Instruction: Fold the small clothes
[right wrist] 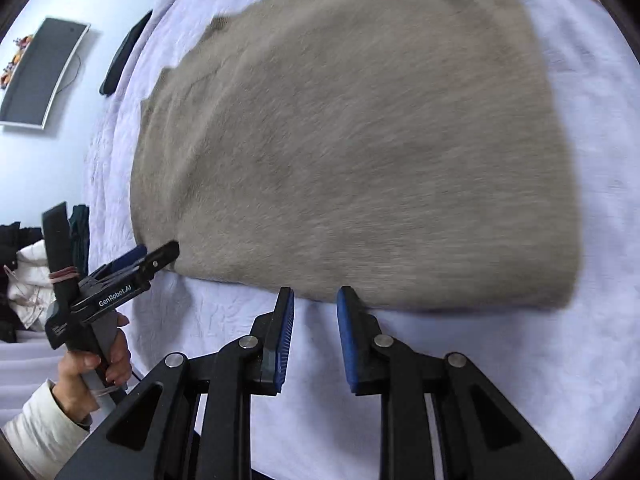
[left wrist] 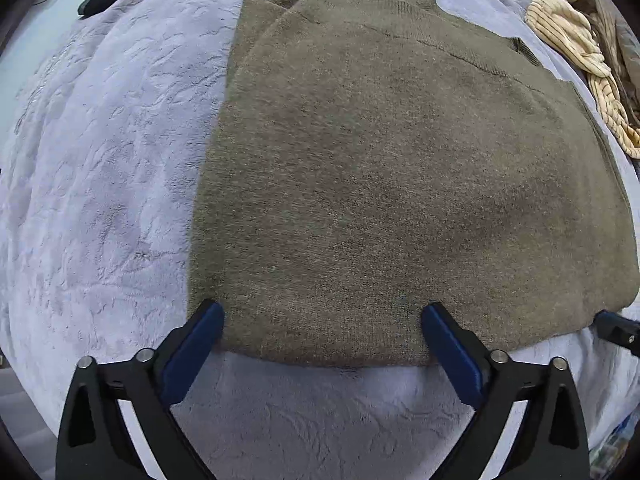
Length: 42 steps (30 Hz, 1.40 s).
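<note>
The olive knit sweater (left wrist: 400,184) lies folded flat on the pale lilac bed cover (left wrist: 100,200). At the sweater's near hem the left hand-held gripper (left wrist: 322,320) stands spread wide — nothing pinched. The right hand-held gripper (right wrist: 316,300) hovers just off that hem, its pads slightly apart, empty. Beyond the sweater's far corner lies a cream striped garment (left wrist: 576,40).

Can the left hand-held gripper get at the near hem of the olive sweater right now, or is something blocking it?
Probably yes. The left hand-held gripper stands wide open right over the sweater at its near hem, nothing between the jaws. The right hand-held gripper sits farther along the hem, clear.
</note>
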Tool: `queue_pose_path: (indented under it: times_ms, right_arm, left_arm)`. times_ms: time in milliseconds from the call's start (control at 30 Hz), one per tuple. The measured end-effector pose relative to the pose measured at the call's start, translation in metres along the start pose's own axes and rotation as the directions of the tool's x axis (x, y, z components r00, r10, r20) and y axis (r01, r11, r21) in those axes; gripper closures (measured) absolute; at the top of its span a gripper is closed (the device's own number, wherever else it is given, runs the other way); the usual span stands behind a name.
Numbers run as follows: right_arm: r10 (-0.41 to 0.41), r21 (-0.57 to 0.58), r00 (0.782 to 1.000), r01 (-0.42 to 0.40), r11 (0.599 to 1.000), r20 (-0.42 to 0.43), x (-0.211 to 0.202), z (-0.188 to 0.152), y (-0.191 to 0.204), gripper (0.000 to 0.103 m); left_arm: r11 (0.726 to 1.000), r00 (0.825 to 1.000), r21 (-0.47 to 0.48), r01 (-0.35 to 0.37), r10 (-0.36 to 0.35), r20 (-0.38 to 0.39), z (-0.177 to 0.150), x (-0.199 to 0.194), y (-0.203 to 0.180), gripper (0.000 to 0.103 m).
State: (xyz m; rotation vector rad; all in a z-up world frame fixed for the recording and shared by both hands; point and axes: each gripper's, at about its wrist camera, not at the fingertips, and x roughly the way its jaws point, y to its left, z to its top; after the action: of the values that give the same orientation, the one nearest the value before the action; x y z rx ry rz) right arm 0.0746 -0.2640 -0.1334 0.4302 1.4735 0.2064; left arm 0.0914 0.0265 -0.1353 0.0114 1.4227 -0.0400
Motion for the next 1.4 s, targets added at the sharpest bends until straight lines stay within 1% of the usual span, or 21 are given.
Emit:
queue_pose_path:
  times_ms: [67,133,200,267,333,367,433,467,500,567,633,700,767,833,867,900,1000,1033,1133,1267,1400]
  right_arm:
    - [-0.035,0.006,0.997,0.035,0.999,0.063,-0.019,0.003,-0.007,0.078]
    - [-0.058,0.044,0.994,0.054,0.998,0.096,-0.029,0.015,-0.019,0.078]
    - [-0.083,0.084,0.994,0.076,0.994,0.072,-0.023,0.02,-0.032,0.079]
    - [-0.139,0.103,0.99,0.137,0.985,0.01,-0.013,0.017,-0.044,0.079]
    - [-0.123,0.125,0.992,0.122,0.985,0.0,-0.016,0.01,-0.047,0.079]
    - [-0.128,0.123,0.992,0.128,0.984,-0.005,-0.021,0.005,-0.046,0.078]
    - [-0.16,0.102,0.987,0.162,0.982,-0.024,-0.028,-0.004,-0.041,0.061]
    - [-0.164,0.091,0.986,0.166,0.982,-0.027,-0.032,-0.009,-0.038,0.044]
    - [-0.158,0.086,0.987,0.16,0.983,-0.028,-0.037,-0.014,-0.037,0.035]
    - [-0.143,0.076,0.989,0.145,0.987,-0.031,-0.049,-0.02,-0.036,0.034]
    - [-0.135,0.063,0.99,0.137,0.988,-0.04,-0.054,-0.026,-0.027,0.031]
    - [-0.116,0.054,0.993,0.118,0.992,-0.035,-0.055,-0.032,-0.014,0.025]
    - [-0.082,0.048,0.996,0.084,0.995,-0.03,-0.059,-0.036,-0.005,0.024]
    - [-0.058,0.047,0.998,0.059,0.997,-0.03,-0.061,-0.036,0.004,0.024]
    - [-0.051,0.044,0.998,0.052,0.998,-0.032,-0.058,-0.036,0.012,0.023]
    - [-0.047,0.034,0.998,0.048,0.998,-0.033,-0.058,-0.035,0.019,0.023]
    - [-0.049,-0.017,0.998,0.048,0.999,-0.033,-0.061,-0.037,0.033,0.022]
    - [-0.047,-0.031,0.998,0.046,0.998,-0.035,-0.061,-0.037,0.037,0.022]
    - [-0.044,-0.074,0.998,0.041,0.996,-0.04,-0.063,-0.04,0.047,0.022]
    - [-0.044,-0.084,0.998,0.04,0.996,-0.042,-0.059,-0.04,0.058,0.02]
    - [-0.066,-0.083,0.997,0.062,0.995,-0.038,-0.054,-0.04,0.068,0.019]
  left_arm:
    - [1.0,1.0,0.007,-0.022,0.023,-0.02,0.001,0.005,-0.003,0.001]
    - [1.0,0.999,0.0,-0.031,0.031,-0.037,0.006,0.009,-0.007,0.001]
    - [0.999,0.998,0.007,-0.031,0.032,-0.047,0.01,0.013,-0.01,0.001]
    - [1.0,0.998,0.004,-0.027,0.027,-0.049,0.015,0.011,-0.013,0.001]
    - [1.0,0.999,-0.005,-0.019,0.019,-0.039,0.016,0.003,-0.012,0.001]
    - [1.0,0.999,-0.015,-0.01,0.009,-0.035,0.014,-0.004,-0.006,0.001]
    - [0.999,1.0,-0.039,0.004,-0.005,-0.023,0.006,-0.017,-0.002,0.001]
    - [0.999,1.0,-0.05,0.01,-0.011,-0.015,0.0,-0.023,0.0,0.001]
    - [0.998,1.0,-0.062,0.02,-0.02,-0.003,-0.004,-0.032,0.002,0.001]
    - [0.996,0.999,-0.083,0.043,-0.04,0.027,-0.011,-0.051,0.002,0.001]
    - [0.992,0.996,-0.102,0.069,-0.063,0.06,-0.019,-0.068,0.002,0.001]
    - [0.986,0.992,-0.122,0.112,-0.104,0.071,-0.026,-0.083,0.004,0.001]
    - [0.982,0.99,-0.133,0.137,-0.13,0.059,-0.033,-0.094,0.002,0.001]
    - [0.987,0.992,-0.111,0.12,-0.116,0.043,-0.041,-0.103,-0.001,0.001]
    - [0.989,0.994,-0.1,0.108,-0.105,0.032,-0.054,-0.109,-0.004,0.001]
    - [0.991,0.995,-0.096,0.098,-0.095,0.027,-0.056,-0.113,-0.007,0.001]
    - [0.989,0.995,-0.111,0.093,-0.09,0.03,-0.06,-0.121,-0.014,0.001]
    - [0.988,0.995,-0.118,0.097,-0.094,0.029,-0.057,-0.12,-0.013,0.001]
    - [0.987,0.996,-0.135,0.084,-0.083,0.014,-0.062,-0.126,-0.012,0.001]
    - [0.99,0.998,-0.13,0.055,-0.055,0.009,-0.063,-0.128,-0.013,0.001]
    - [0.991,0.998,-0.123,0.055,-0.056,0.001,-0.064,-0.124,-0.009,0.001]
